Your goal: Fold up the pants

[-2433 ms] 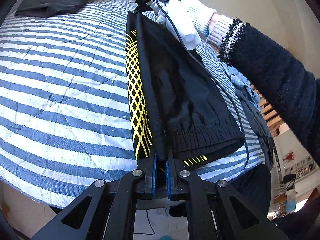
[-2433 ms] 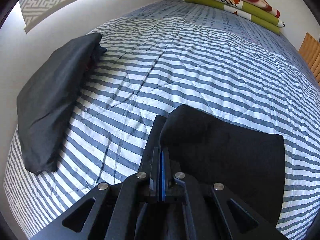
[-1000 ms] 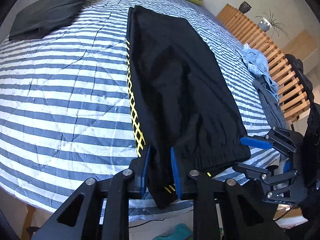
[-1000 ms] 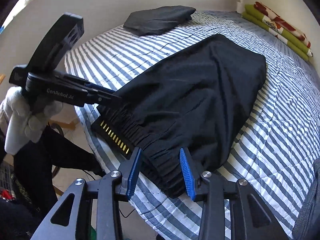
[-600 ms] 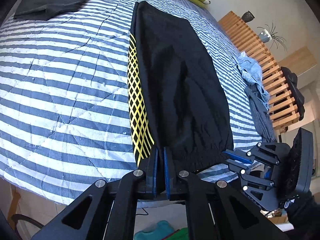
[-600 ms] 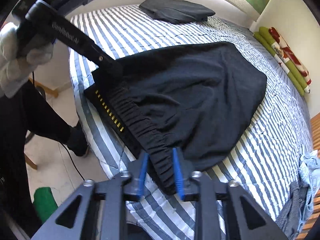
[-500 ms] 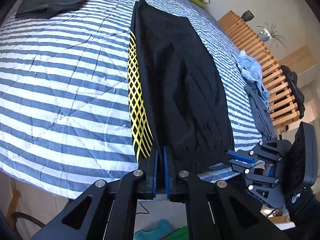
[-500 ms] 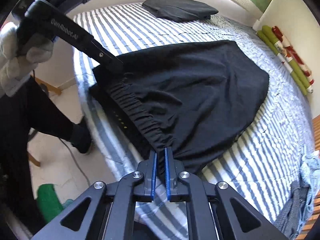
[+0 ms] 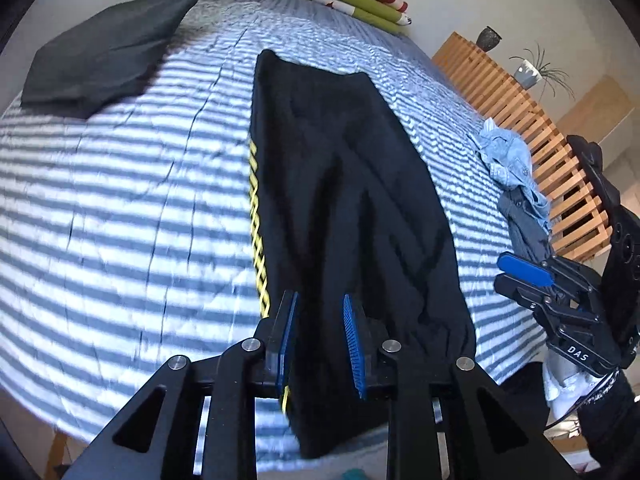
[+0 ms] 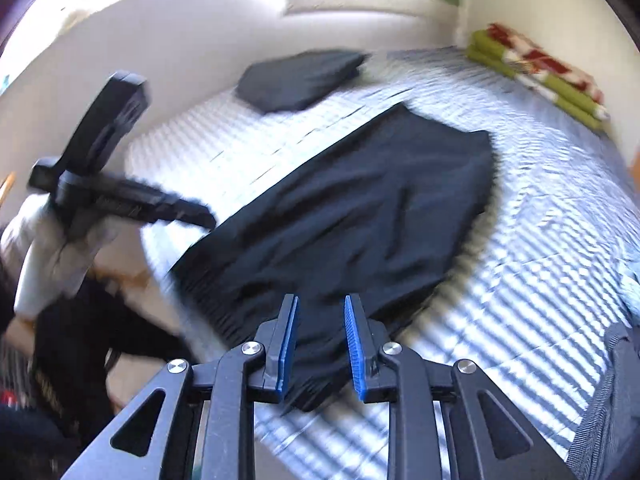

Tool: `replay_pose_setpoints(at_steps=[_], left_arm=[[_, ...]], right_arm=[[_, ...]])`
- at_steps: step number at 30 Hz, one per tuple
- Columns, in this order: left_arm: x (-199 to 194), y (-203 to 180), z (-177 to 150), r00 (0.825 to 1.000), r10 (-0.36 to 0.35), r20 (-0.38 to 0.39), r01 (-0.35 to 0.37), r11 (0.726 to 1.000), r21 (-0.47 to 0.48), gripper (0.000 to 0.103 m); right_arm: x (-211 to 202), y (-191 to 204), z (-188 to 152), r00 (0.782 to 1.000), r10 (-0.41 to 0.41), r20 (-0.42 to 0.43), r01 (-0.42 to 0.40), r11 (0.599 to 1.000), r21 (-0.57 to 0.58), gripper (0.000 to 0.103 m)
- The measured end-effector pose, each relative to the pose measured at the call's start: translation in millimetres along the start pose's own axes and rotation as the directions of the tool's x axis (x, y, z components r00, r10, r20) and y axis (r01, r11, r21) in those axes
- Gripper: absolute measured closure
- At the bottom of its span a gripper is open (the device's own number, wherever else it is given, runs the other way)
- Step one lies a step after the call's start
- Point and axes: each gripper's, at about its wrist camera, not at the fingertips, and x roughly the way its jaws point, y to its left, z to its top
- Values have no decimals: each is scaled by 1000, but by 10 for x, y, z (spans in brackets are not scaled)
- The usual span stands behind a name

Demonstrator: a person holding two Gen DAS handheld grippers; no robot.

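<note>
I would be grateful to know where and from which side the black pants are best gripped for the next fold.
Probably the elastic waistband end of the black pants, at its two corners hanging over the bed's near edge. Come from that edge: the hem lies far across the bed, and the gathered band gives firm hold.

Both grippers are matte black linkage frames with round silver screws at the joints. The left gripper (image 9: pixel 320 344) and right gripper (image 10: pixel 320 344) have ribbed blue pads (image 9: pixel 354 352). Right one's printed "DAS" in white. Person's wearing white gloves (image 10: pixel 52 260) and dark sleeves.
</note>
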Motion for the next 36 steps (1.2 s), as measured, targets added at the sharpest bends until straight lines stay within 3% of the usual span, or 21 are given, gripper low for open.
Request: replay_pose_setpoints(at_steps=[2, 5, 8, 10, 14, 15, 17, 19, 20, 23, 26, 36], left_arm=[[181, -80, 227, 1000, 24, 18, -25, 999, 40, 78], [532, -57, 436, 1000, 10, -16, -10, 1000, 18, 78], [848, -25, 435, 995, 89, -54, -87, 995, 40, 79], [921, 96, 359, 991, 108, -75, -105, 994, 44, 79], [820, 269, 341, 995, 79, -63, -78, 997, 16, 78], [764, 295, 365, 996, 67, -57, -67, 998, 5, 77], [654, 365, 427, 999, 48, -25, -49, 998, -32, 52], [591, 438, 500, 999, 49, 3, -48, 997, -64, 43], [595, 463, 530, 999, 54, 3, -53, 996, -73, 43], [681, 488, 599, 998, 62, -20, -64, 995, -74, 43], [817, 543, 694, 997, 65, -47, -69, 994, -89, 43], [1059, 742, 943, 997, -5, -72, -7, 986, -164, 45]], right_arm=[[131, -206, 124, 999, -30, 28, 27, 996, 84, 82], [426, -429, 249, 998, -52, 33, 46, 984, 171, 82], [705, -570, 268, 1000, -25, -5, 25, 973, 228, 82], [854, -602, 228, 999, -7, -44, 17, 973, 229, 82], [1061, -738, 88, 991, 8, -134, 21, 977, 212, 82], [1041, -769, 82, 991, 22, -133, 7, 977, 214, 82], [965, -841, 109, 987, 65, -145, -27, 969, 246, 82], [825, -956, 114, 989, 113, -100, -79, 951, 300, 79], [762, -1035, 136, 991, 112, -72, -83, 943, 323, 73], [600, -1249, 174, 1000, 12, 5, -13, 928, 372, 65], [607, -1464, 200, 1000, -10, 12, 3, 893, 449, 62], [1090, -1884, 260, 982, 186, -37, -125, 784, 608, 62]])
